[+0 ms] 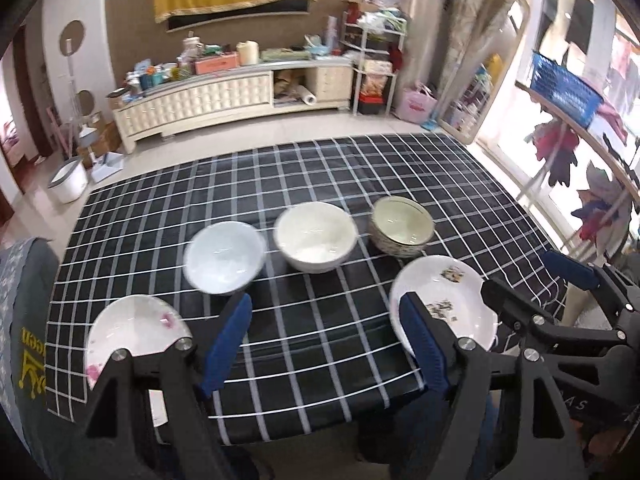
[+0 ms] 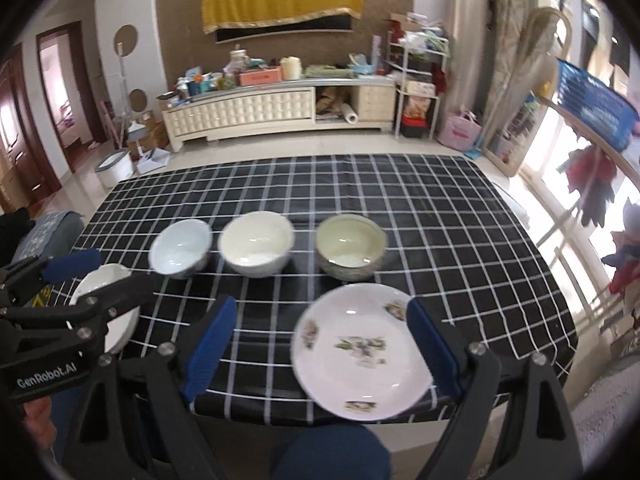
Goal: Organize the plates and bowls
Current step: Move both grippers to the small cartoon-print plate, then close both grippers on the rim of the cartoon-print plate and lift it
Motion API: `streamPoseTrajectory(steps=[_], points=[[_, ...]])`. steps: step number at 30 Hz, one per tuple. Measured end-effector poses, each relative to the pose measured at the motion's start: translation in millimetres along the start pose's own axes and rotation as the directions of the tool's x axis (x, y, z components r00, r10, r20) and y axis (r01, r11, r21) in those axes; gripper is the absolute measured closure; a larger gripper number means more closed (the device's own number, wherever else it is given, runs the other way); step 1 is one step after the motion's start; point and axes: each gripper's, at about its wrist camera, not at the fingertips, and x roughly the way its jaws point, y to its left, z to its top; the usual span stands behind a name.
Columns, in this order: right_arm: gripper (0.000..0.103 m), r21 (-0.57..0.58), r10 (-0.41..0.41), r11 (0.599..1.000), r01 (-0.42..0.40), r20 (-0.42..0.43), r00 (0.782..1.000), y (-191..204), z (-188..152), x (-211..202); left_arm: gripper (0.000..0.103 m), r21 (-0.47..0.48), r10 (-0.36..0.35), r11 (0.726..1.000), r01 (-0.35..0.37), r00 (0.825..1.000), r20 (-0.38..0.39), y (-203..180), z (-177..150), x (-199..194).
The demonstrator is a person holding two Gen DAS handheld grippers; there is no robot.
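Observation:
Three bowls stand in a row mid-table: a pale blue-white bowl (image 1: 224, 258) (image 2: 180, 248), a cream bowl (image 1: 316, 242) (image 2: 256, 244) and a green-rimmed patterned bowl (image 1: 402, 232) (image 2: 350, 252). A pink-flowered plate (image 1: 132, 328) (image 2: 108, 300) lies at the front left. A plate with grey-green flowers (image 1: 444, 304) (image 2: 360, 352) lies at the front right. My left gripper (image 1: 326, 344) (image 2: 100, 276) hangs open over bare cloth between the two plates. My right gripper (image 2: 322, 350) (image 1: 532, 280) is open above the flowered plate, its right finger overlapping the plate's rim in view, the left finger well clear.
The table (image 1: 320, 184) has a black cloth with white checks, and its front edge is close under both grippers. A grey cushioned seat (image 1: 24, 320) stands at the left. A person's blue-trousered knee (image 2: 332, 452) shows below. A drying rack (image 1: 580, 128) stands on the right.

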Motion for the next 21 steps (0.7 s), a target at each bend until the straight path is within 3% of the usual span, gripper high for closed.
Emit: streamPoseTrajectory(steps=[10, 21], points=[[0.014, 0.077, -0.052, 0.995, 0.057, -0.069, 0.996, -71, -11, 31, 0.028, 0.065, -0.031, 0.997, 0.038, 0.993, -0.113, -52, 5, 62], [0.014, 0.134, -0.041, 0.989, 0.068, -0.195, 0.98, -114, -38, 94, 0.028, 0.077, -0.027, 0.996, 0.051, 0.96, -0.279, -69, -14, 142]])
